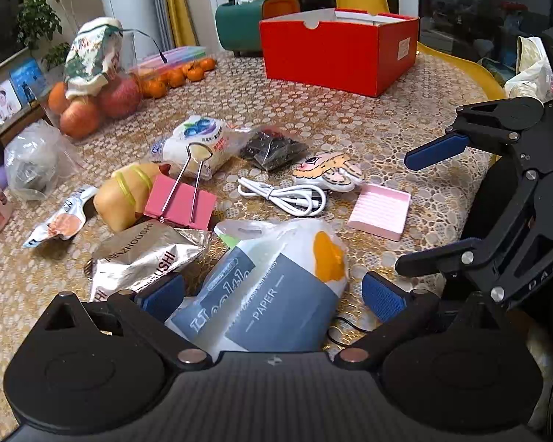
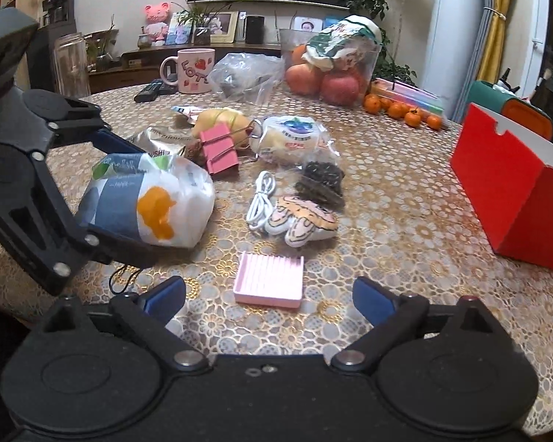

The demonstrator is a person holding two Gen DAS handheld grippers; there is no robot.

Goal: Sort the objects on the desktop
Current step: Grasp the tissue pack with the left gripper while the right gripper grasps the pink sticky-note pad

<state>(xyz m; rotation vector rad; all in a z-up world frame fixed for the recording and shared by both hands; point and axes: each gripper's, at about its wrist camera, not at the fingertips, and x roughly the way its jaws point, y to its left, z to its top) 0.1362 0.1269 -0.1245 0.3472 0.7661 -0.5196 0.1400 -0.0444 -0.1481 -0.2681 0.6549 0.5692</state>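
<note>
The left gripper [image 1: 272, 291], jaws spread, is straddling a soft white-and-grey plastic-wrapped tissue pack [image 1: 276, 287]. Light and squashy, it is probably best pinched mid-body. The right gripper [image 2: 269, 298] is hovering open.

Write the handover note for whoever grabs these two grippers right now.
Left gripper: open, jaws either side of the tissue pack, not closed on it.
Right gripper: open, empty, just short of the pink tray.
Still loose on the table: pink binder clip, white cable, cartoon plush, snack packets.
Red box stands open at the far edge; its inside is hidden.
Left to do: sorting looks barely started.
</note>
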